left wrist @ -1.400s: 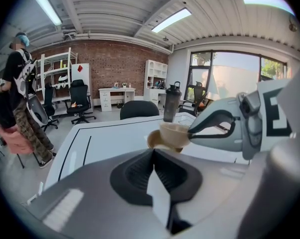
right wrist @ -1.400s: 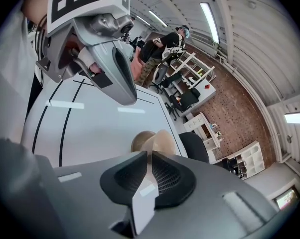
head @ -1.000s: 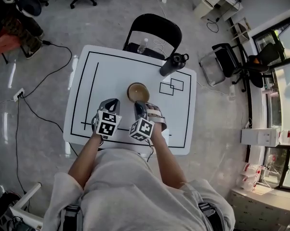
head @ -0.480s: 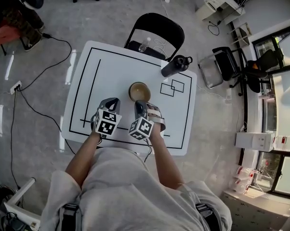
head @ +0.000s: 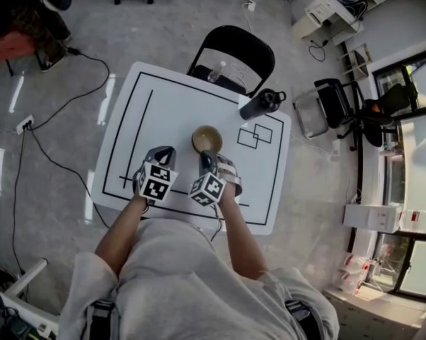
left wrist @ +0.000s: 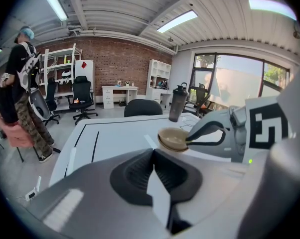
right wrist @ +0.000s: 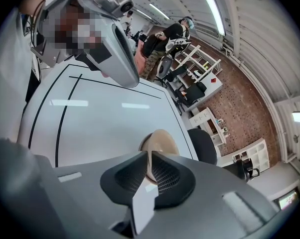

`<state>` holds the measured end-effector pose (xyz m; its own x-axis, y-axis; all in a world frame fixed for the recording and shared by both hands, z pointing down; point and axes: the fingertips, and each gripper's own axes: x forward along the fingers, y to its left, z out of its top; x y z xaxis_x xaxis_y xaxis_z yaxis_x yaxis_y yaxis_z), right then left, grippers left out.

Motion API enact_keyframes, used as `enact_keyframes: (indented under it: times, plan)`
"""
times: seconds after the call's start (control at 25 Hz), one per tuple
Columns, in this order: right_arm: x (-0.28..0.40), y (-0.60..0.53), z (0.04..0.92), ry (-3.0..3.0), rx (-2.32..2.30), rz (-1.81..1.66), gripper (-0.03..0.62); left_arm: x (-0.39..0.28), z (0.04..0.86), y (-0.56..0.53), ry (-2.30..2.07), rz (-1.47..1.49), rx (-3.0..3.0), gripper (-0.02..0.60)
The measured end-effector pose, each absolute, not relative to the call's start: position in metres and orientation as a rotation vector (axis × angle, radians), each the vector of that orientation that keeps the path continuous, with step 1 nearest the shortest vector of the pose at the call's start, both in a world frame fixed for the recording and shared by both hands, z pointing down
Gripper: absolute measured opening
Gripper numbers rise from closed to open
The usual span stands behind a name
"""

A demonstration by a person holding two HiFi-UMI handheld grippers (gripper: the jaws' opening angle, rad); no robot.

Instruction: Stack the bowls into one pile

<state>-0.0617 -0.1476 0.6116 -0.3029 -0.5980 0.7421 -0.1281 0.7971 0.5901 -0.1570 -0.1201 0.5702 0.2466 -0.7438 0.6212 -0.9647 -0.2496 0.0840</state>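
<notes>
A tan bowl (head: 206,139) sits upright near the middle of the white table (head: 163,105). My right gripper (head: 206,159) reaches its near rim from the table's front edge. In the right gripper view the bowl (right wrist: 160,141) has its rim wall between the ribbed pads, and the right gripper (right wrist: 149,157) is shut on it. My left gripper (head: 163,152) hovers to the left of the bowl, apart from it. In the left gripper view the left gripper (left wrist: 153,154) has its jaws pressed together with nothing in them, and the bowl (left wrist: 172,138) lies ahead to the right.
A black bottle (head: 262,104) stands at the table's far right edge, by two taped rectangles (head: 254,135). Black tape lines run round the tabletop. A black chair (head: 234,47) stands behind the table. A person (left wrist: 20,78) stands far off at the left.
</notes>
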Motion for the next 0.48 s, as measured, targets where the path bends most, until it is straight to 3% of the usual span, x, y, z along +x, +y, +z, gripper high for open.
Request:
enact_keyframes:
  times: [0.48]
  plan:
    - [-0.0617, -0.1468, 0.6191, -1.880, 0.582, -0.455, 0.031, -0.1552, 0.5685, -0.1187, -1.551, 0.676, 2.085, 0.003]
